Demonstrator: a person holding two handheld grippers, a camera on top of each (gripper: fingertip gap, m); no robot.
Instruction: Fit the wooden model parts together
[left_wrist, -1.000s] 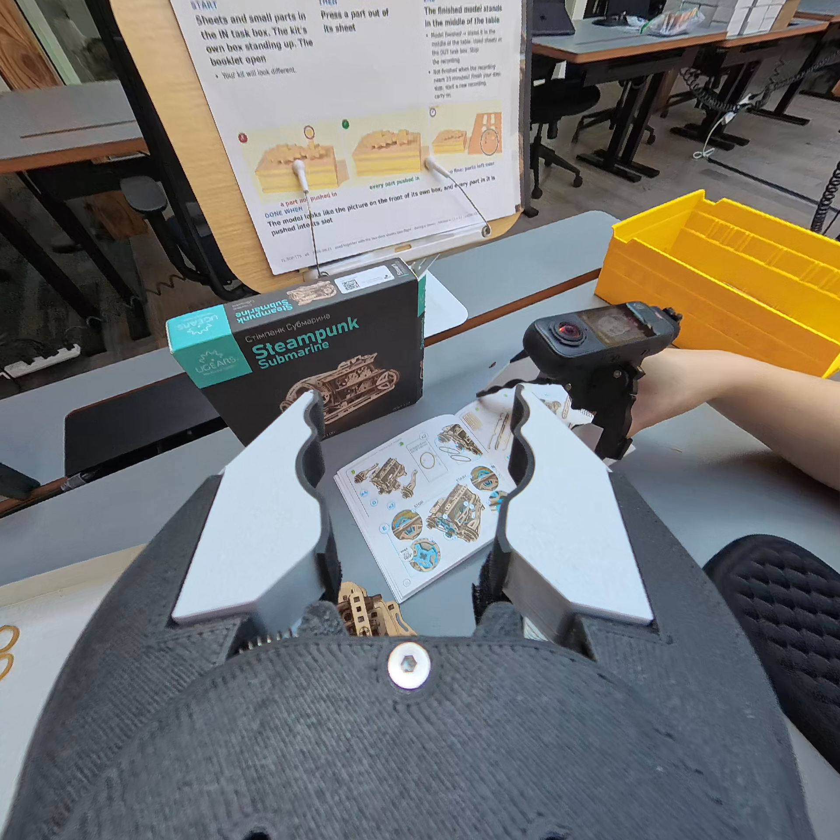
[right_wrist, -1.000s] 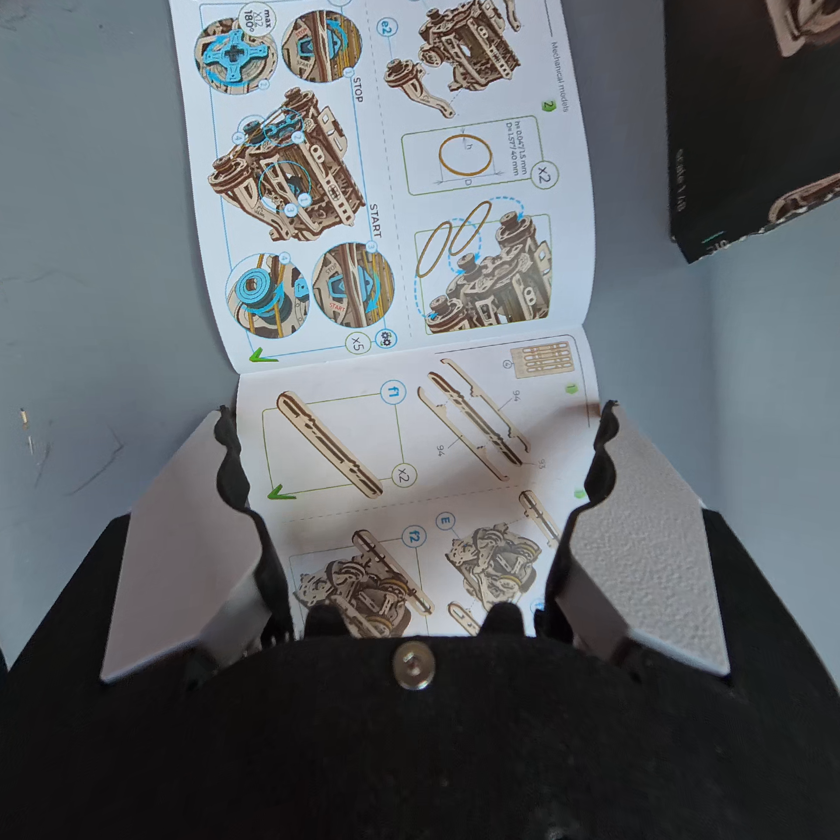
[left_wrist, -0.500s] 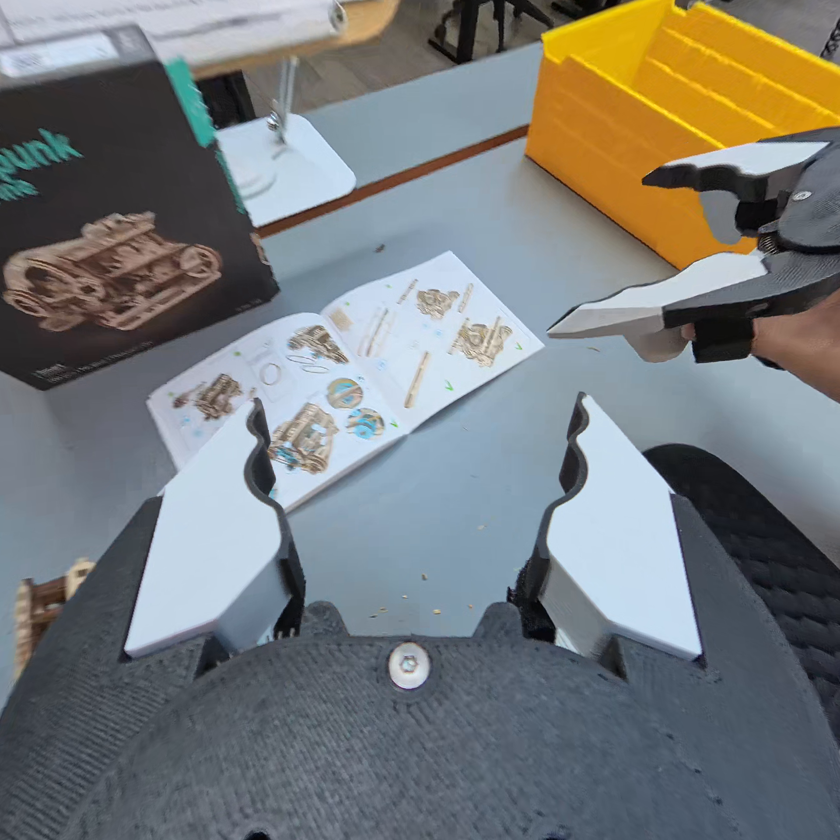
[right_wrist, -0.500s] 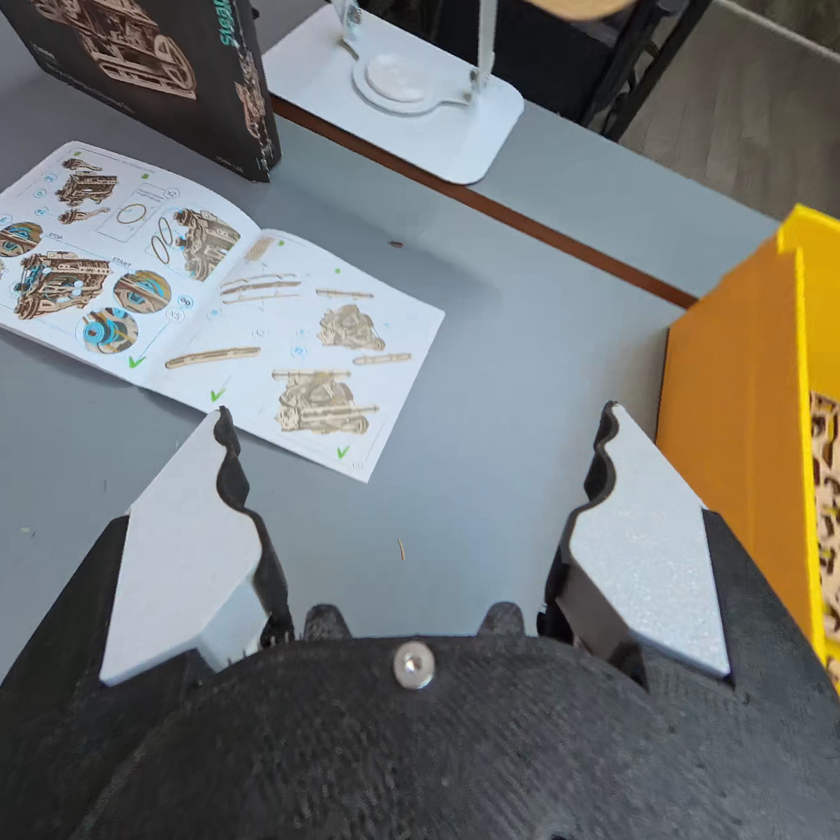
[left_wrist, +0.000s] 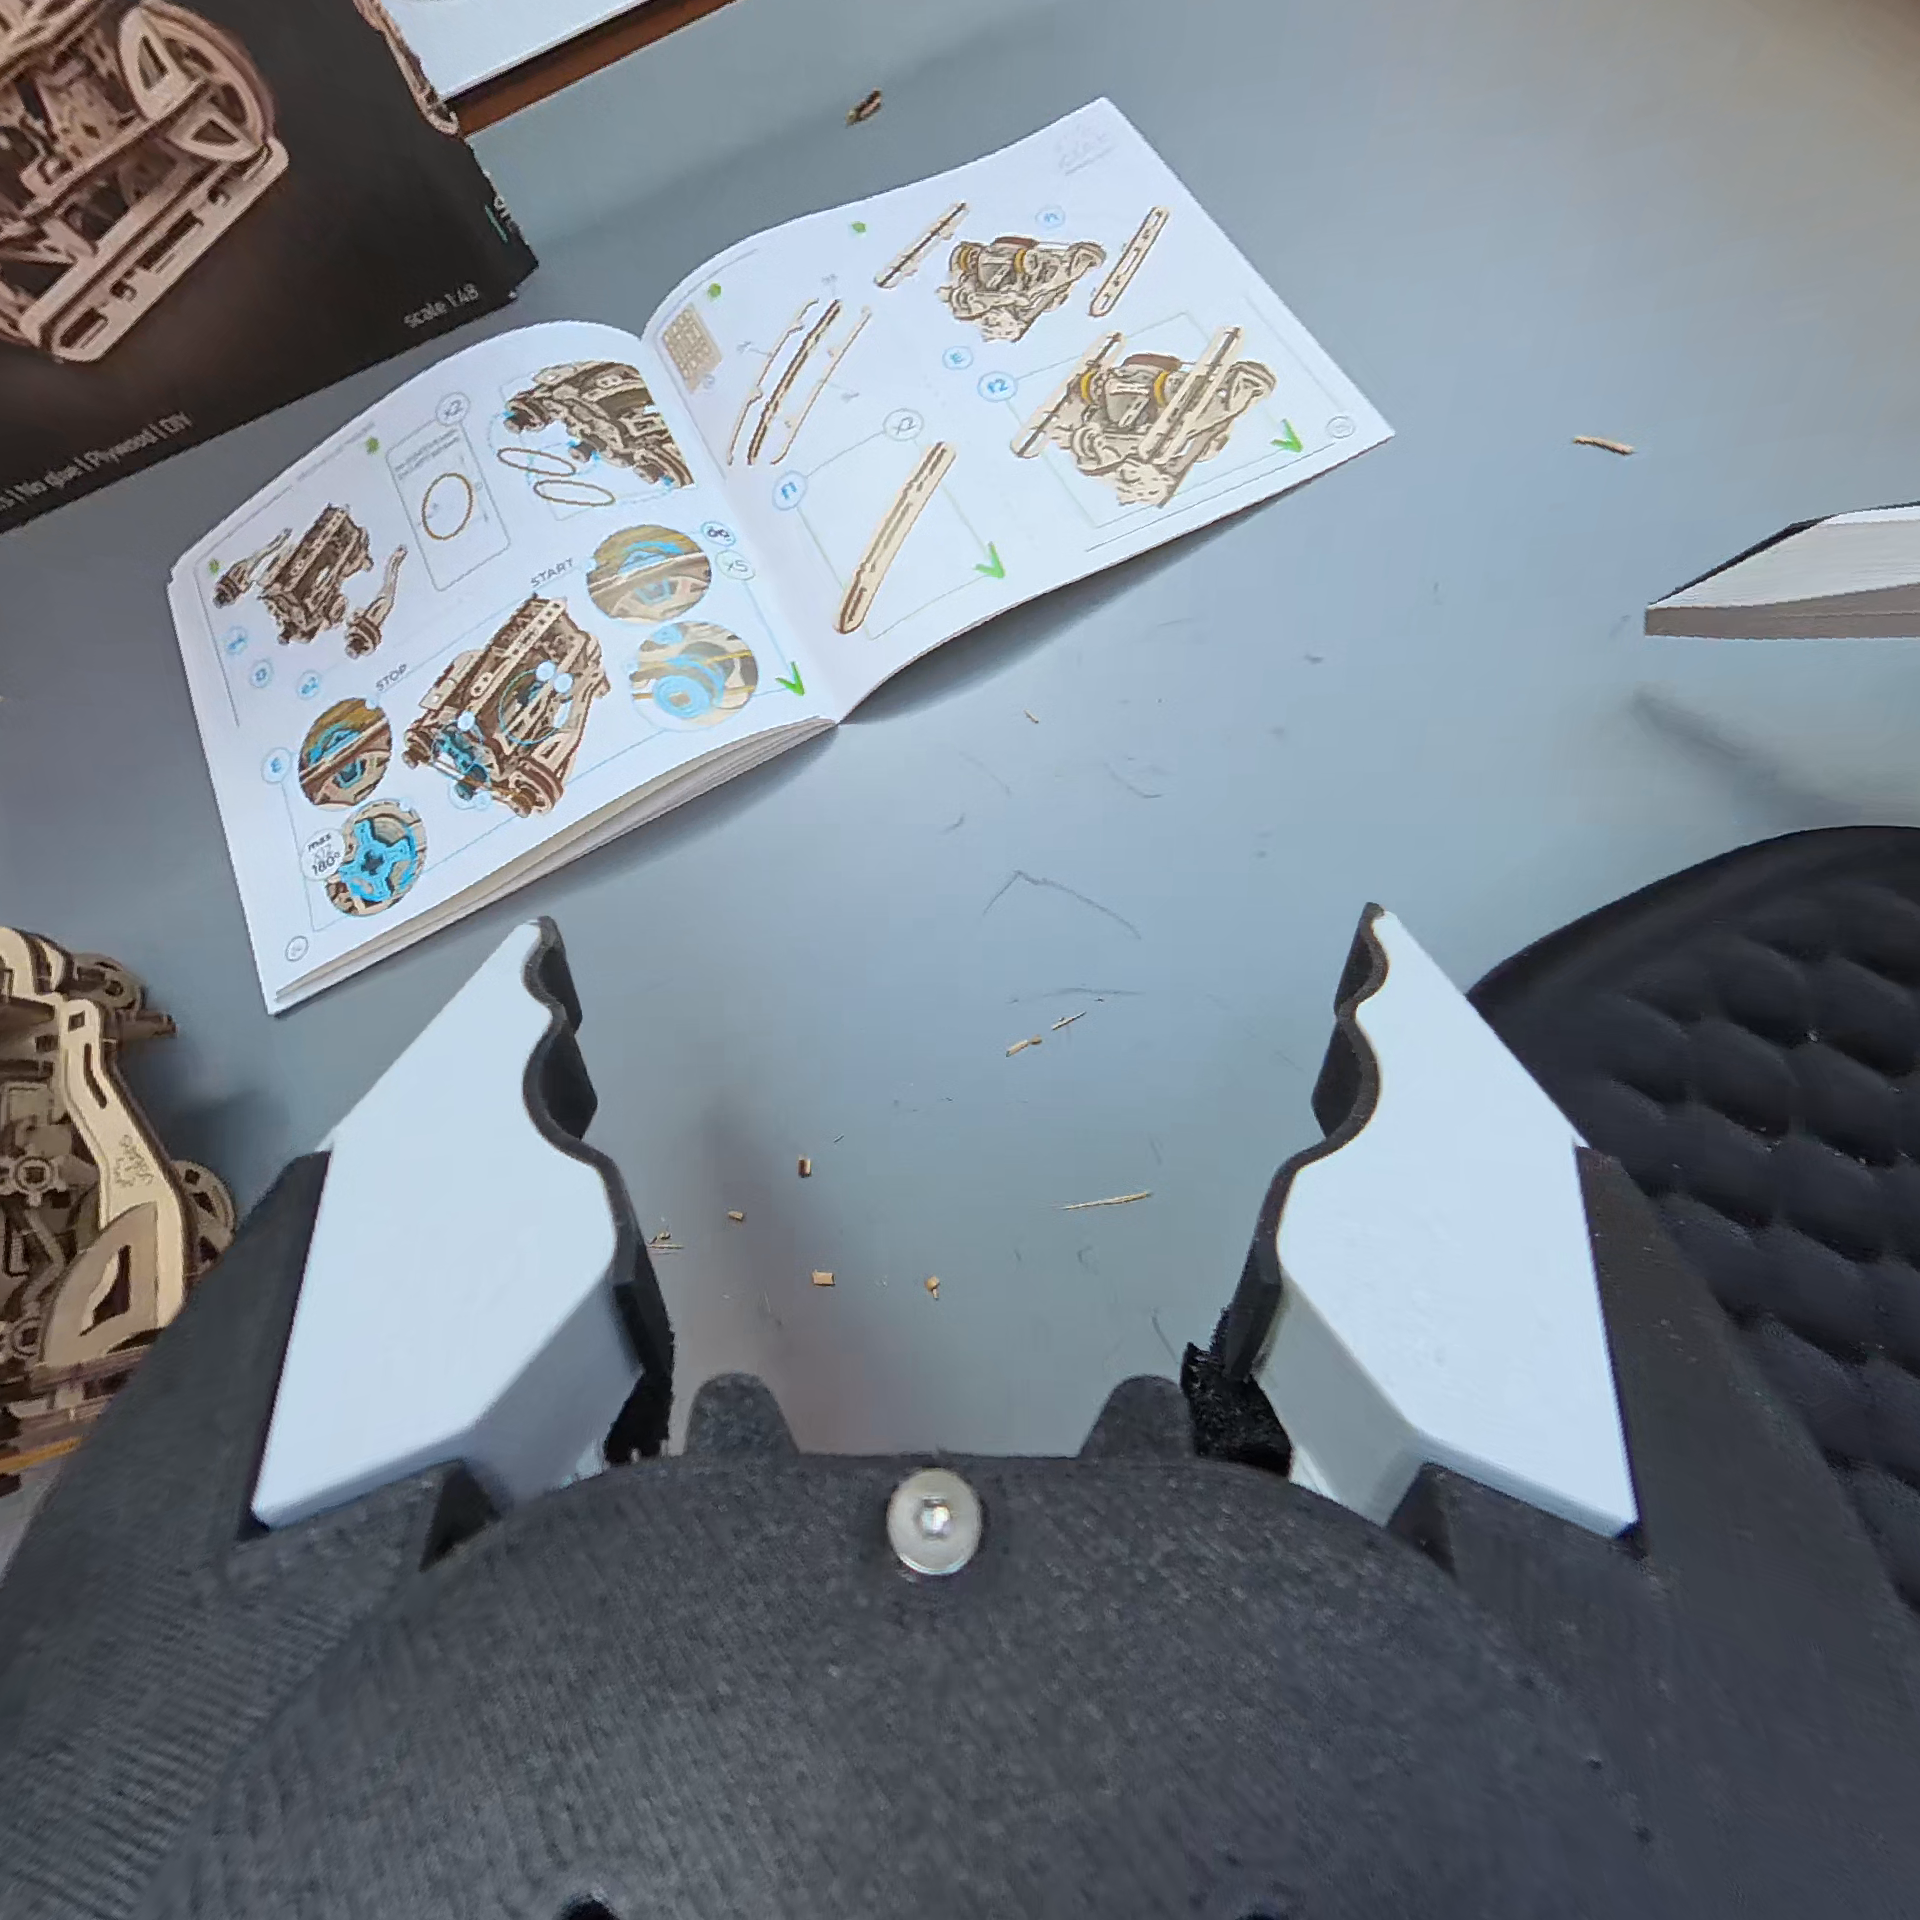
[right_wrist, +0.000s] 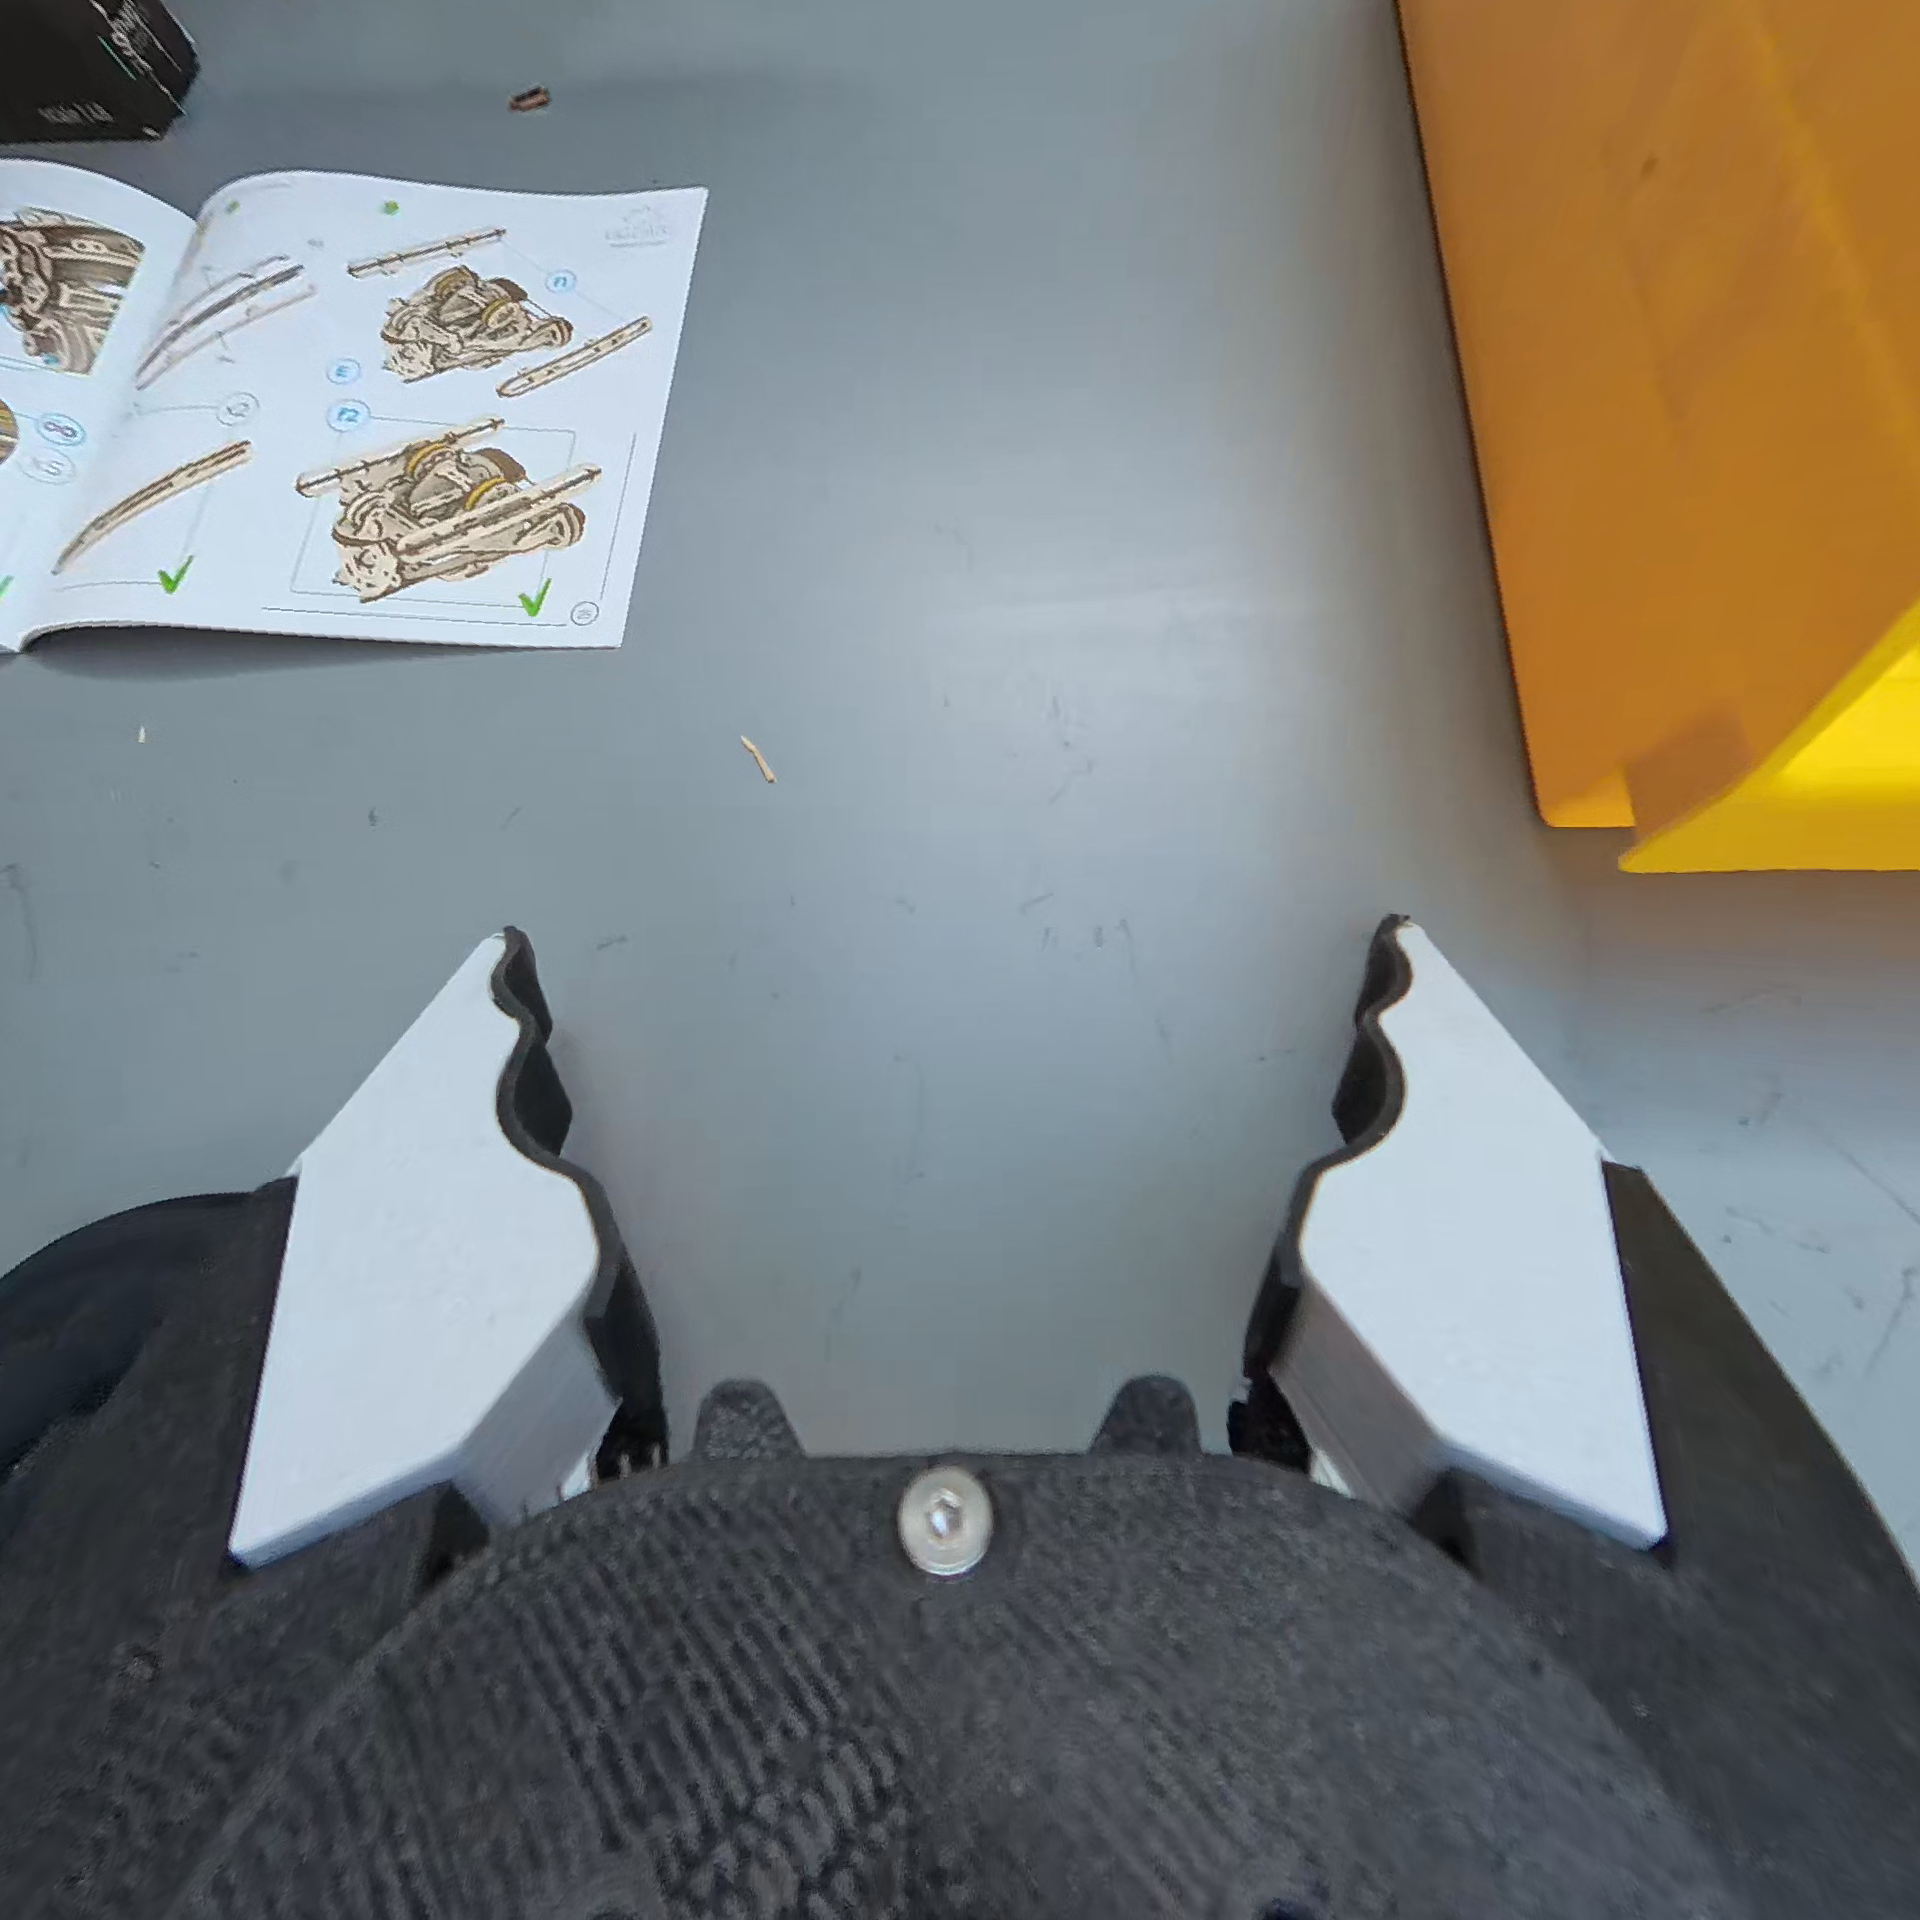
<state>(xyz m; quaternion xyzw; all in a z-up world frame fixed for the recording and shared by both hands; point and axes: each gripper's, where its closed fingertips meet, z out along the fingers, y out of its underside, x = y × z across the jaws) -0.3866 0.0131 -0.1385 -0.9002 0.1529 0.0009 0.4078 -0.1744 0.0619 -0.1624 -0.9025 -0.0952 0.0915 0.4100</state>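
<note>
A partly built wooden model (left_wrist: 73, 1174) stands on the grey table (left_wrist: 1143, 831) at the left edge of the left wrist view, left of my left gripper. My left gripper (left_wrist: 956, 925) is open and empty above bare table with wood crumbs. The open instruction booklet (left_wrist: 727, 499) lies beyond it. My right gripper (right_wrist: 951, 930) is open and empty over bare table; one of its fingers (left_wrist: 1808, 582) shows at the right edge of the left wrist view. The booklet (right_wrist: 343, 416) lies at its far left.
The dark kit box (left_wrist: 208, 208) stands behind the booklet at the upper left. A yellow bin (right_wrist: 1683, 416) stands at the right of the right gripper. A black mesh pad (left_wrist: 1745, 1143) lies at the right. Small wood splinters (right_wrist: 758, 758) are scattered on the table.
Both grippers have tilted down toward the table and drawn back from the booklet. The left jaws have opened wider. The right gripper has swung right toward the yellow bin.
</note>
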